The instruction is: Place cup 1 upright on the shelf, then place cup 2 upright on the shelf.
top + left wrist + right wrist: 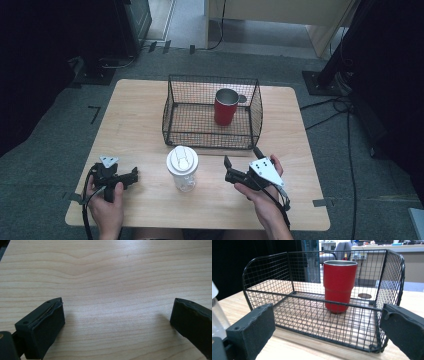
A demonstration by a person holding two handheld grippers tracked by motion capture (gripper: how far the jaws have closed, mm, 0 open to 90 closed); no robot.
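grey carpet floor (45, 150); wooden table (135, 110)

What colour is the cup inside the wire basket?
Red, with a bare metal rim; the cup shows best in the right gripper view.

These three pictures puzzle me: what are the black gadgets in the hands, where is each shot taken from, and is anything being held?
A person sits at a wooden table with a hand-held clamp in each hand: the left gripper and the right gripper. The top picture looks down from above. The other two come from small cameras riding on each clamp, so its black jaws rise from the bottom. On the table stand a wire basket with a red cup inside, and a clear bottle with a white lid in front. Both clamps are open, holding nothing.
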